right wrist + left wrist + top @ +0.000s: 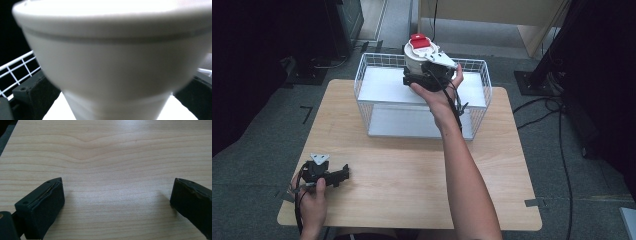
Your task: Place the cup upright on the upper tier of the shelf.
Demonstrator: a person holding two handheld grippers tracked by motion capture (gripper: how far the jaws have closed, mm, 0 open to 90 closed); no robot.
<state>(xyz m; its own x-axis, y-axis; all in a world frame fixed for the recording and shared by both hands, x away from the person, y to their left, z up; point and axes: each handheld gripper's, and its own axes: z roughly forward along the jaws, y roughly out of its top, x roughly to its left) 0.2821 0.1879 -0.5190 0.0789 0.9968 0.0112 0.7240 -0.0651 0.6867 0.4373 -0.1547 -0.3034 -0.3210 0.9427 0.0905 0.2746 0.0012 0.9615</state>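
At top centre of the high view we see the right claw (424, 75) closed on a white cup (418, 59) with what looks like a red lid, above the wire basket (362, 75), while at lower left the left claw (343, 174) rests wide open on the tabletop (412, 175).

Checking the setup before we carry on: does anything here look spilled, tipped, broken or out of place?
Nothing stands out. The white cup with its red lid is upright, gripped by the right gripper above the wire basket. The left gripper rests open on the bare wooden table. No spills.
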